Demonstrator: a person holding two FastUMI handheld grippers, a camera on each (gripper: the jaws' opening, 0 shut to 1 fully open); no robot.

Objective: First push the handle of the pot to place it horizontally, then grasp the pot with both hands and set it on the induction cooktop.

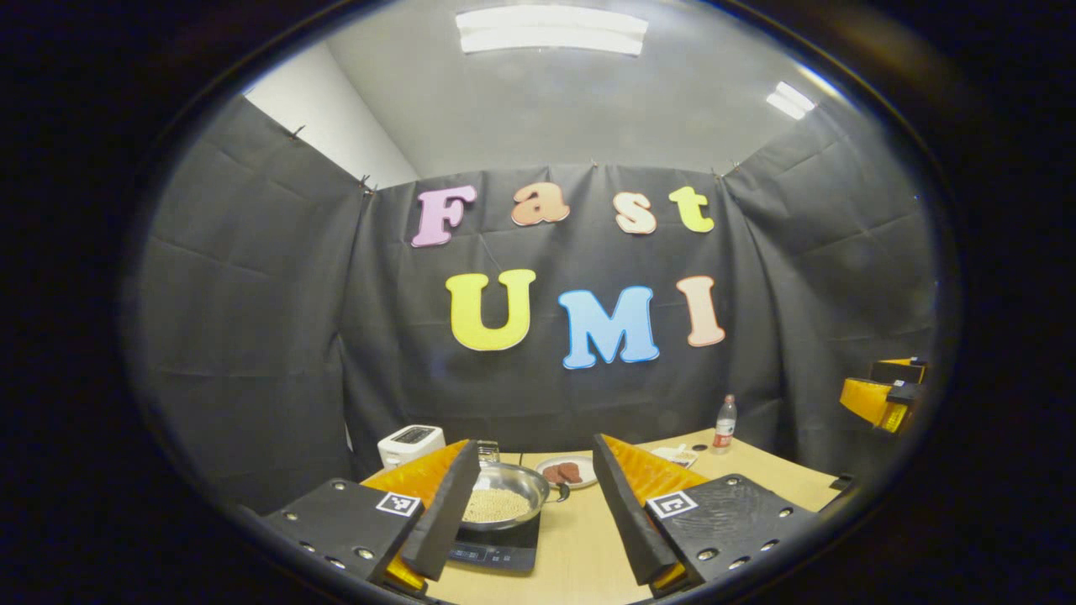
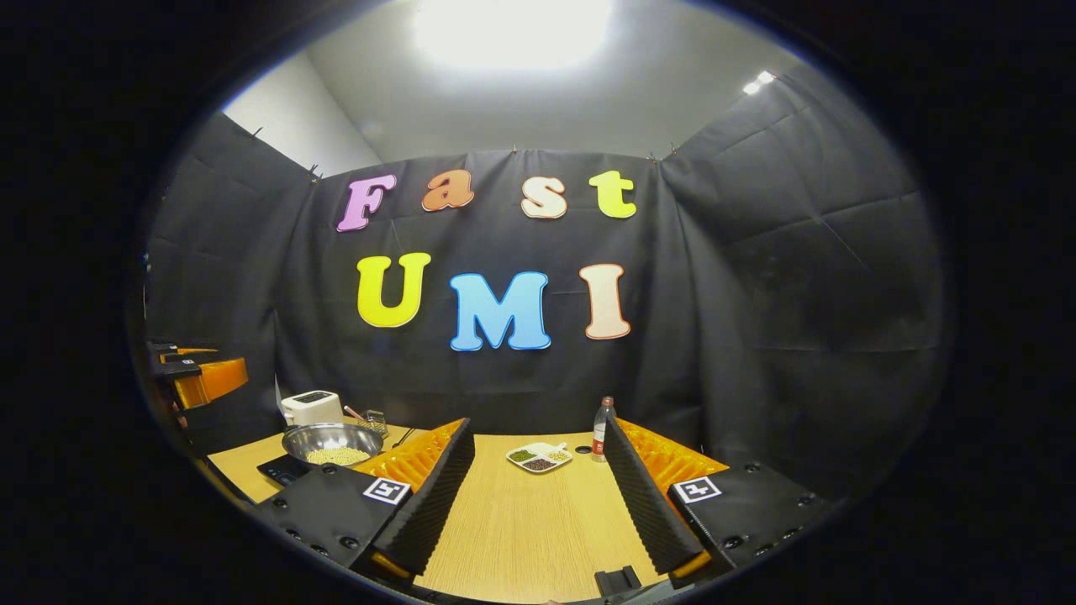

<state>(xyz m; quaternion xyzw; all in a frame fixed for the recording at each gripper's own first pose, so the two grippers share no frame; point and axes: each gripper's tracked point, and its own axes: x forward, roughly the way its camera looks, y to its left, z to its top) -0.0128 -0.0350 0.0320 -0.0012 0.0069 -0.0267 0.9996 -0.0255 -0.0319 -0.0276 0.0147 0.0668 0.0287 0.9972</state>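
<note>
Left gripper view: left tongs (image 1: 535, 512) w/ fingers wide apart, holding nothing, raised over the wooden bench (image 1: 580, 546). Pot (image 1: 504, 494), steel, full of pale beans, sits on the black induction cooktop (image 1: 496, 550) at approx 7 o'clock of frame, partly behind the left finger; its dark handle (image 1: 561, 491) sticks out toward 3 o'clock. Just past it a plate (image 1: 568, 472) w/ brownish pieces, a white appliance (image 1: 410, 444) at 9 o'clock of the pot, a bottle (image 1: 725, 424) far back at 2 o'clock. Other gripper's orange-black body shows at frame's 3 o'clock edge. Right gripper view: right tongs (image 2: 538, 508) also spread apart, empty, above bare bench. Pot (image 2: 333, 443) on cooktop (image 2: 277, 470) lies well off at 9 o'clock; divided tray (image 2: 539, 457) and bottle (image 2: 602, 428) straight ahead, 12 o'clock, btwn the fingers.
</note>
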